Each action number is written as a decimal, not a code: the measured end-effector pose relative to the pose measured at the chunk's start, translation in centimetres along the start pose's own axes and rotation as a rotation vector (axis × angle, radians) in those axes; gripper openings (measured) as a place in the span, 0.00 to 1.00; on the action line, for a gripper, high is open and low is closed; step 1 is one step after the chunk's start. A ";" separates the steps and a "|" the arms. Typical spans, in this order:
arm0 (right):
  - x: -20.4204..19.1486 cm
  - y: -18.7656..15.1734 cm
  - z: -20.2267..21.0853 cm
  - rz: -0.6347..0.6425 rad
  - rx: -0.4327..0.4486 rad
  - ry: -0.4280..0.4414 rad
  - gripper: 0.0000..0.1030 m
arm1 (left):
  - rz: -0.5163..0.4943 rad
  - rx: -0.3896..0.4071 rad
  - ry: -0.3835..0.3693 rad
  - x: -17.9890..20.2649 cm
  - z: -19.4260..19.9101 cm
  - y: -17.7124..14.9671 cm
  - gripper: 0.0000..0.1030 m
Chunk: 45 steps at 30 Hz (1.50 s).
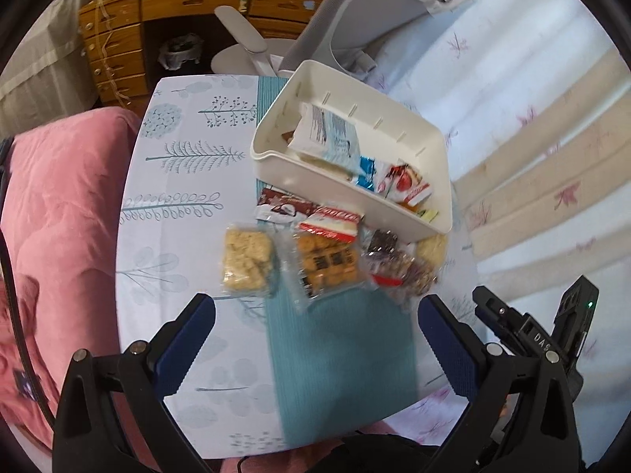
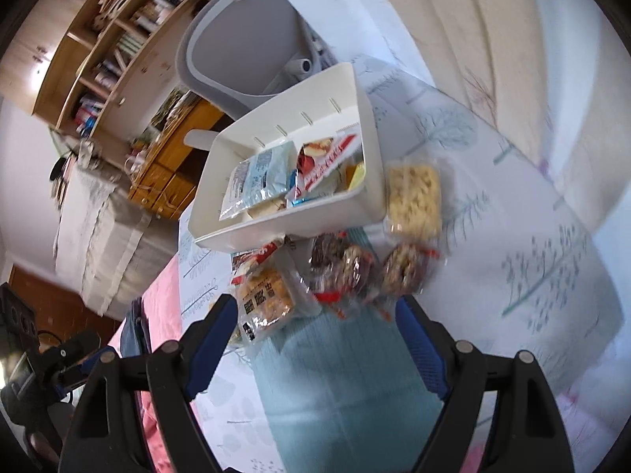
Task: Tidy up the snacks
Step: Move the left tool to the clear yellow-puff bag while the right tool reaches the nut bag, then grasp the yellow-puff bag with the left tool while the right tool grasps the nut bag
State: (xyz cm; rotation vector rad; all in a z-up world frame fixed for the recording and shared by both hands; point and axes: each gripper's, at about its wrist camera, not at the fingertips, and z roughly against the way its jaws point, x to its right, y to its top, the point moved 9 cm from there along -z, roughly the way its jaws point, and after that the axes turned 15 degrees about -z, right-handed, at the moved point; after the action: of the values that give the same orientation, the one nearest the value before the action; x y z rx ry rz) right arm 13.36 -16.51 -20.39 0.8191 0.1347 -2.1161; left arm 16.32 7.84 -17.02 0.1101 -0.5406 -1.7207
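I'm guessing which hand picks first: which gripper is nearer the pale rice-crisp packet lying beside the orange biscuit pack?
Left. The left gripper hovers just short of the rice-crisp packet; the right gripper faces the dark snack packets farther over.

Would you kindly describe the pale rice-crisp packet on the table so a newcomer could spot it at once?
Start at the white bin on the tree-print tablecloth. A row of loose snacks lies along its near wall. The rice-crisp packet sits at the end nearest the pink blanket, beside the orange cookie packet: a clear wrapper over a pale, bumpy square with no printing.
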 end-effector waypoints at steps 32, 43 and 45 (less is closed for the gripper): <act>6.4 -0.1 -4.9 -0.379 -0.004 -0.119 0.75 | 0.034 -0.322 0.083 -7.3 -11.9 -1.0 0.99; 8.3 1.9 -9.2 -0.417 -0.076 -0.192 0.61 | 0.112 -0.451 0.158 -9.4 -17.4 -1.5 0.90; 8.2 2.1 -9.7 -0.400 -0.088 -0.210 0.61 | 0.113 -0.467 0.166 -9.5 -18.0 -1.6 0.90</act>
State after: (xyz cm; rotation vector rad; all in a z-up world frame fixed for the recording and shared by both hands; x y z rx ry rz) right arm 16.32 -19.87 -32.45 0.5443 0.2982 -2.5364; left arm 23.56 11.75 -35.70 -0.1092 -0.0149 -1.6669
